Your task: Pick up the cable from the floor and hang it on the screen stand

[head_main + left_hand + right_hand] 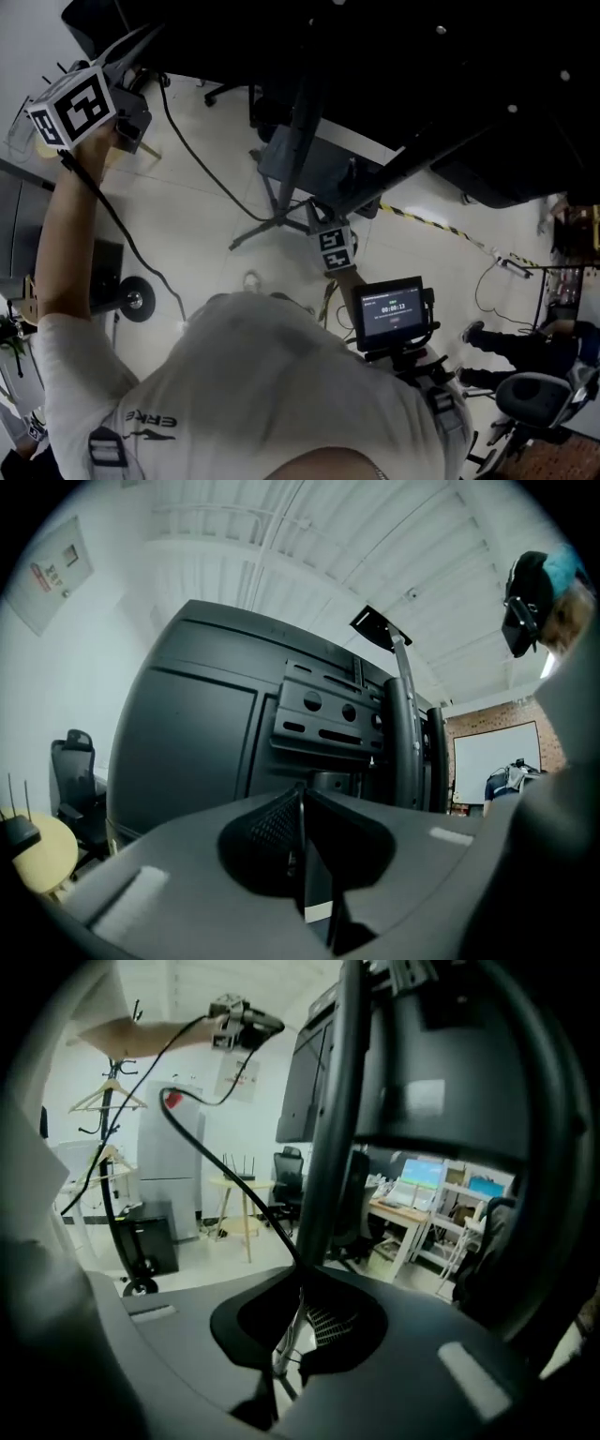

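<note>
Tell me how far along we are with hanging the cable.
Done: the cable is lifted and stretched between both grippers. In hand: the left gripper is shut on it, raised high facing the back of the screen stand. The right gripper is shut on it lower down. Left: nothing is draped on the stand yet, and in the head view a length trails toward the floor.

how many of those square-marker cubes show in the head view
2. One cube sits on the left gripper, raised at upper left; the other cube is on the right gripper, near centre, above the small screen. None looks hidden.
</note>
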`<state>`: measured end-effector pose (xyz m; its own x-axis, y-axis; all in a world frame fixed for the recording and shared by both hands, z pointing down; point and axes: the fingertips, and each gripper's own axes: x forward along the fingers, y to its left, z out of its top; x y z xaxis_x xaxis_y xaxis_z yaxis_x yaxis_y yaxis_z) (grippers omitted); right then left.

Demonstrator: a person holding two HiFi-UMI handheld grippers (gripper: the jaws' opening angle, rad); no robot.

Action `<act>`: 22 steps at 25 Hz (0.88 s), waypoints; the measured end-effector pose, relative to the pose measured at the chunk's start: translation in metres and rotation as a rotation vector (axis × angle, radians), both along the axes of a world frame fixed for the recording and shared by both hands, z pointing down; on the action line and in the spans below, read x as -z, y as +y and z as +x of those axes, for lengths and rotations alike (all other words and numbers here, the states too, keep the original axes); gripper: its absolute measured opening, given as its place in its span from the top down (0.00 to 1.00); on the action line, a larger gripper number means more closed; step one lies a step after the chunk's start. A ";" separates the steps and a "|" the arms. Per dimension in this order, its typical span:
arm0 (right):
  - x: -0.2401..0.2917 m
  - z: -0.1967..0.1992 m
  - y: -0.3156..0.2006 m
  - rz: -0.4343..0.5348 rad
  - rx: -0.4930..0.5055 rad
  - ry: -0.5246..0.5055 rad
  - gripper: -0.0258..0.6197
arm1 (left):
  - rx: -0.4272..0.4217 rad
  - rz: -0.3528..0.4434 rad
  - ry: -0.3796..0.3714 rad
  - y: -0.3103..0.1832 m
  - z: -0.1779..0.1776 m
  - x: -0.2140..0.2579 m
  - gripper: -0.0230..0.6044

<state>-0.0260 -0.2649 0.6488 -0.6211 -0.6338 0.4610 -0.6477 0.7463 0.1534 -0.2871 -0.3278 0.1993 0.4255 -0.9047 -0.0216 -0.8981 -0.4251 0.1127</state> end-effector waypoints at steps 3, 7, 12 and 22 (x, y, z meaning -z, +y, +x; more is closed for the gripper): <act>0.079 0.060 0.008 0.127 -0.055 -0.055 0.92 | 0.029 0.017 0.025 0.005 0.014 0.005 0.93; 0.164 0.087 -0.004 0.276 -0.115 -0.079 0.92 | 0.054 0.012 0.075 -0.032 -0.012 -0.011 0.93; 0.243 0.082 -0.041 0.431 -0.184 -0.063 0.92 | 0.074 -0.015 0.154 -0.095 -0.072 -0.051 0.93; 0.401 0.135 -0.054 0.688 -0.261 -0.074 0.91 | 0.119 -0.029 0.205 -0.102 -0.081 -0.057 0.93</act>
